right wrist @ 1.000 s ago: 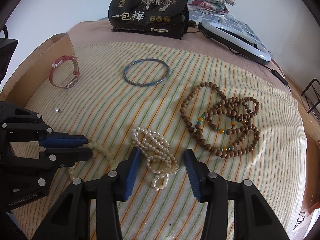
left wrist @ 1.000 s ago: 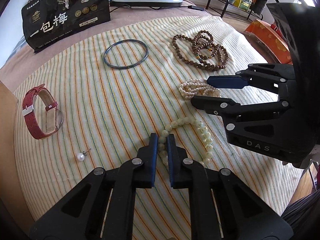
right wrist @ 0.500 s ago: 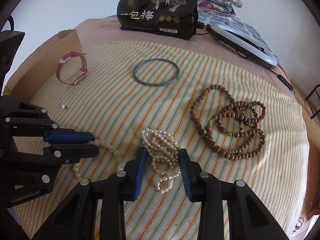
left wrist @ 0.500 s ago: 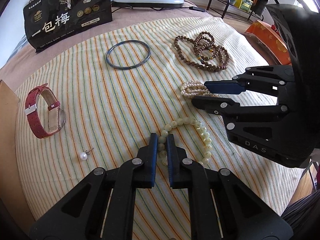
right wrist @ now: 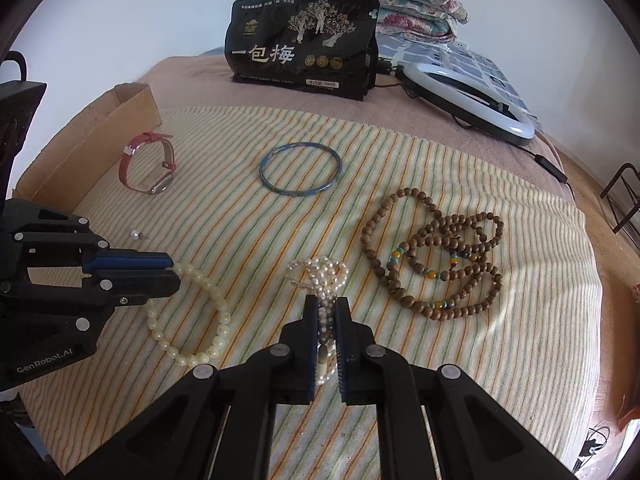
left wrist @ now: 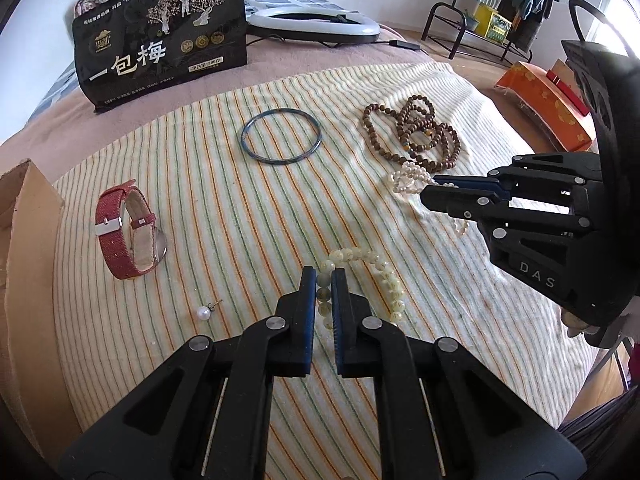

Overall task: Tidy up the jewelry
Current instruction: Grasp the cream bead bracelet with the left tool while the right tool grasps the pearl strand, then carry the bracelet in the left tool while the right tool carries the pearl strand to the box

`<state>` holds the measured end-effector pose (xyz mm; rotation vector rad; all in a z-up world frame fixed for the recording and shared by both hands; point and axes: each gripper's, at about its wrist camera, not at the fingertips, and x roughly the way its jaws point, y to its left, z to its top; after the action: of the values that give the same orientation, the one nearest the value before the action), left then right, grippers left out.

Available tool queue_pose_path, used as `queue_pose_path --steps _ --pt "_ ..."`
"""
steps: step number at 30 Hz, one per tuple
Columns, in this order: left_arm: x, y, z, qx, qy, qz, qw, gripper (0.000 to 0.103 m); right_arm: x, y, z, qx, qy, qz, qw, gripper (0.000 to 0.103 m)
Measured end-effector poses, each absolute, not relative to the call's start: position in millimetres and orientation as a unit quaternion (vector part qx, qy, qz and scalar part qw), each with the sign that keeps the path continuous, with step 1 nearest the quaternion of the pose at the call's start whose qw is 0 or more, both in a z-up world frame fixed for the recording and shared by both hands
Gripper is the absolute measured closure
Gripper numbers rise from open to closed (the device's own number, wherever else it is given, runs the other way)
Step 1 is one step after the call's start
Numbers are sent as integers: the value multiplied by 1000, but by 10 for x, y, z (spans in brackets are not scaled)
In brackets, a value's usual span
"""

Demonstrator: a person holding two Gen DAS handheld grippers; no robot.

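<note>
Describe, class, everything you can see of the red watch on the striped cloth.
The red watch has a textured, fabric-looking red strap with a pale lining, a silver buckle and a red keeper loop. Its strap is fastened into a ring and it stands on its edge, the round metal-rimmed case low at one side. It sits on the striped cloth near the cardboard box; neither gripper touches it.

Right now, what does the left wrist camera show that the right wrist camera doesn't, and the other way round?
Only the left wrist view shows the clothes rack and the orange box. Only the right wrist view shows the folded floral quilt. Both show the red watch, blue bangle, pearl earring, wooden bead strands, and the left tongs shut on the pale bead bracelet, the right tongs shut on the pearl bracelet.
</note>
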<state>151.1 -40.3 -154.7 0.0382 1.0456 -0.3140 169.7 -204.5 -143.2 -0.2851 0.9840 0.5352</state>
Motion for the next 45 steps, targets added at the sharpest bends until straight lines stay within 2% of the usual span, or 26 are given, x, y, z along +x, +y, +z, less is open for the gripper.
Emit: queue_pose_path --steps 21,33,45 --pt "1294 21 -821 -14 412 -129 902 98 1385 -2024 -626 -95 399 255 876 98" --pt "1081 687 -490 -44 368 -86 925 98 1153 -1534 -284 -88 362 293 881 98" --pt "907 1535 -401 -84 350 -18 933 98 864 -820 -148 -94 344 353 865 98"
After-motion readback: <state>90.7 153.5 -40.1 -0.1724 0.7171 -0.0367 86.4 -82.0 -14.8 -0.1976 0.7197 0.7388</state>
